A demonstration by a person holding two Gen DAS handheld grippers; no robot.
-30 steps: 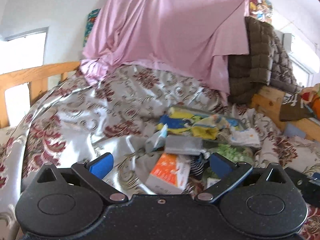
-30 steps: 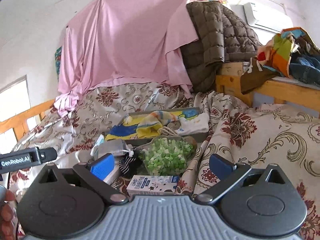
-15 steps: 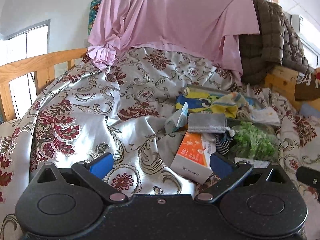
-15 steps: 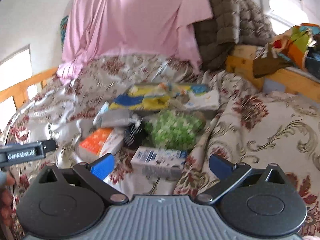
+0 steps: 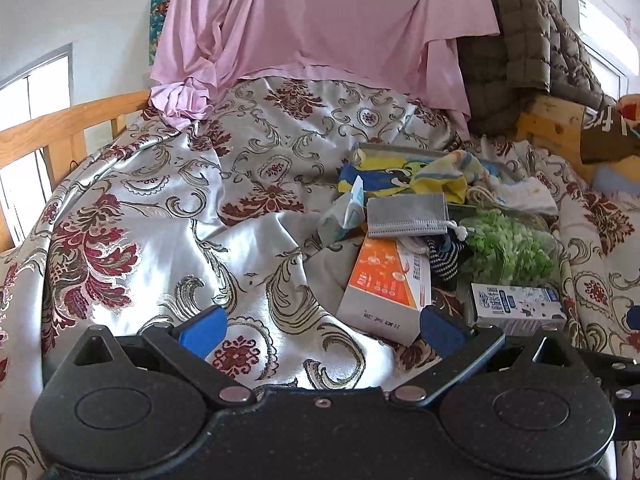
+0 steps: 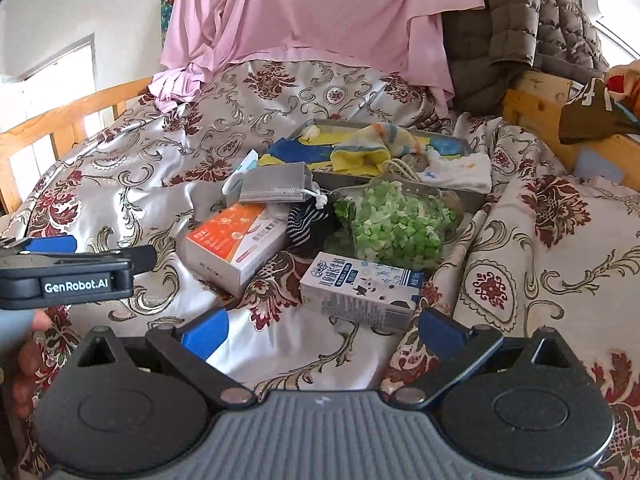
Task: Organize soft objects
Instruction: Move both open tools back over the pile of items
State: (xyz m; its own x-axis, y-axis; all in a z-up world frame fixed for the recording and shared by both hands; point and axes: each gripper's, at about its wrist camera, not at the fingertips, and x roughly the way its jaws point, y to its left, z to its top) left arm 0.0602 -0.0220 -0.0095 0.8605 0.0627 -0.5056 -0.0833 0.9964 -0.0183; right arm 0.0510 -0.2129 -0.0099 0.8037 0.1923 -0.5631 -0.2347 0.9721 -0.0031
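A bed under a floral satin bedspread (image 6: 132, 168), clutter heaped mid-bed.
Left gripper (image 5: 322, 330) spread wide, empty; then orange box (image 6: 236, 240), grey pouch (image 6: 274, 188), striped sock (image 6: 306, 226), milk carton (image 6: 360, 290); right gripper (image 6: 322, 330) likewise wide, empty.

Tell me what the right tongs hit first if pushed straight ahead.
Probably the milk carton, lying just ahead between the open right tongs; depth is uncertain. Behind it sits the green bag.
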